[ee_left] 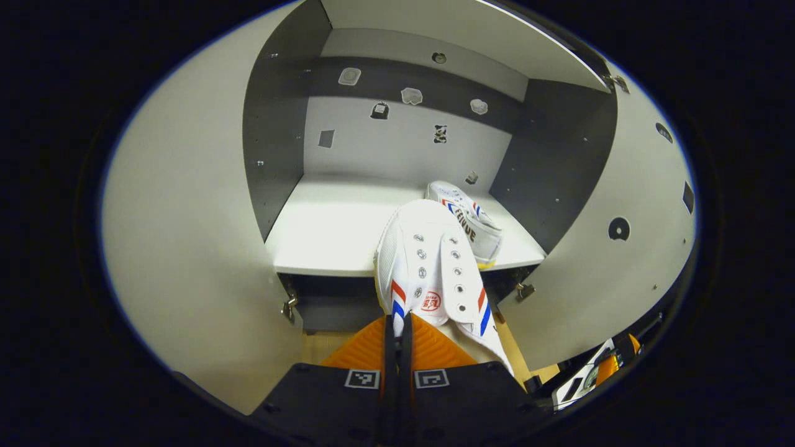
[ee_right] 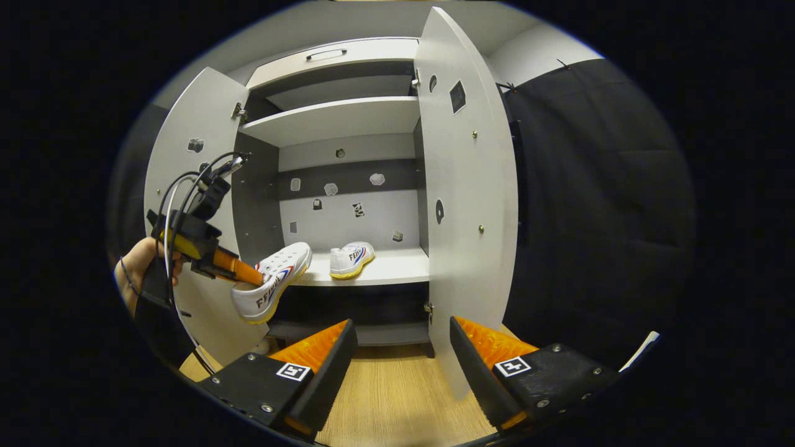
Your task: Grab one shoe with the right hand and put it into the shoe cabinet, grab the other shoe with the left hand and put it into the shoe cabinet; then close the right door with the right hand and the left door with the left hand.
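My left gripper [ee_left: 399, 324] is shut on the heel edge of a white shoe [ee_left: 428, 267] with red and blue stripes. The shoe's toe reaches over the front edge of the white lower shelf [ee_left: 329, 230] of the shoe cabinet. In the right gripper view, the same shoe [ee_right: 270, 282] hangs tilted from the left gripper [ee_right: 250, 275], held by a hand [ee_right: 133, 267]. The other white shoe [ee_left: 466, 217] lies on the right of that shelf, also seen from farther back [ee_right: 351, 259]. My right gripper [ee_right: 402, 354] is open and holds nothing. It hovers over the wooden floor in front of the cabinet.
Both cabinet doors stand open: the left door [ee_right: 192, 180] behind the left gripper, and the right door [ee_right: 466, 186] just ahead of my right gripper. An upper shelf [ee_right: 335, 121] and a drawer front [ee_right: 335, 59] sit above. Black cloth [ee_right: 596, 217] hangs to the right.
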